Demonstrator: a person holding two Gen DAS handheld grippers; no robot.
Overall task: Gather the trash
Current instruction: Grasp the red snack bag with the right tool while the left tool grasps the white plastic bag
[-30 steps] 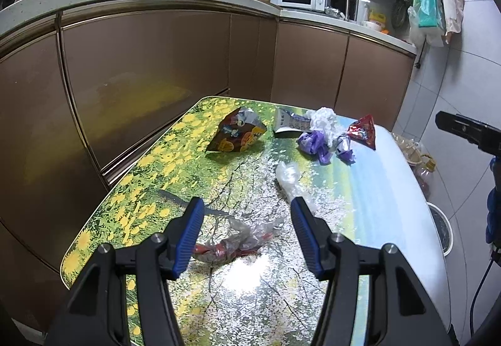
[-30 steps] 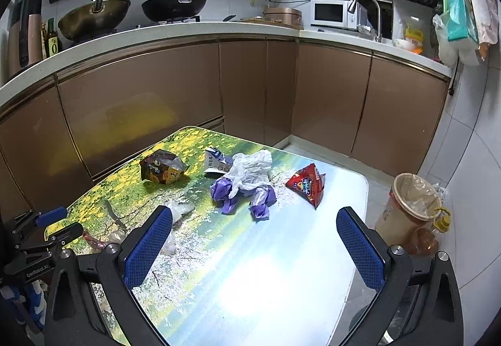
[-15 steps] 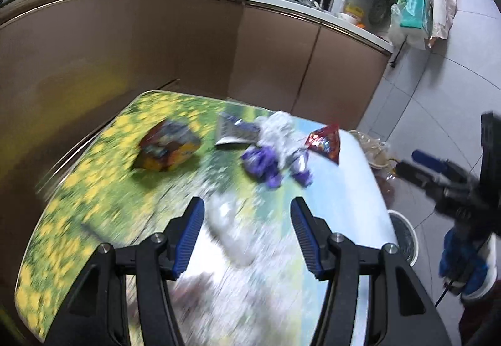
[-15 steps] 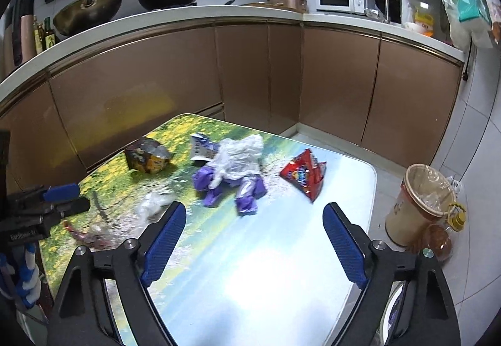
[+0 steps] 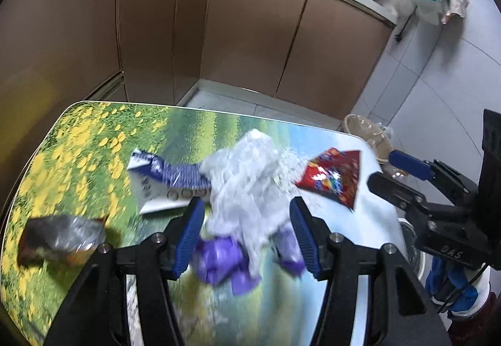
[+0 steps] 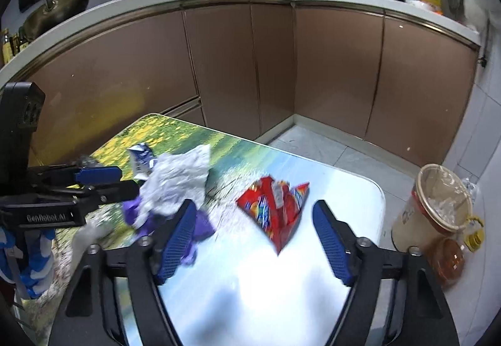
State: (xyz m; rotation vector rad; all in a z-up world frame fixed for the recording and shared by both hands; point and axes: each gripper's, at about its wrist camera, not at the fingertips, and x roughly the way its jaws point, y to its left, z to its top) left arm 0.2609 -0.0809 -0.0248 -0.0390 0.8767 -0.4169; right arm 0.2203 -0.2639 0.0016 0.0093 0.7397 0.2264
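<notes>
Several pieces of trash lie on the flower-print table in the left wrist view: the left gripper hangs with jaws spread, gripping nothing, framing a white crumpled plastic bag over purple wrappers, with a blue-and-white packet to the left and a red snack bag to the right. From the right wrist view, the right gripper is wide apart and empty, the red snack bag lying on the table between its fingers, and a lined trash bin stands on the floor just beside the table's right edge.

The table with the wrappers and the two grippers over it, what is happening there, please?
A person is collecting trash from the printed table with two handheld grippers. The left gripper is open, framing the white crumpled plastic and purple wrappers. The right gripper is open, framing the red snack bag. Nothing is gripped yet. A lined bin stands on the floor beside the table.
</notes>
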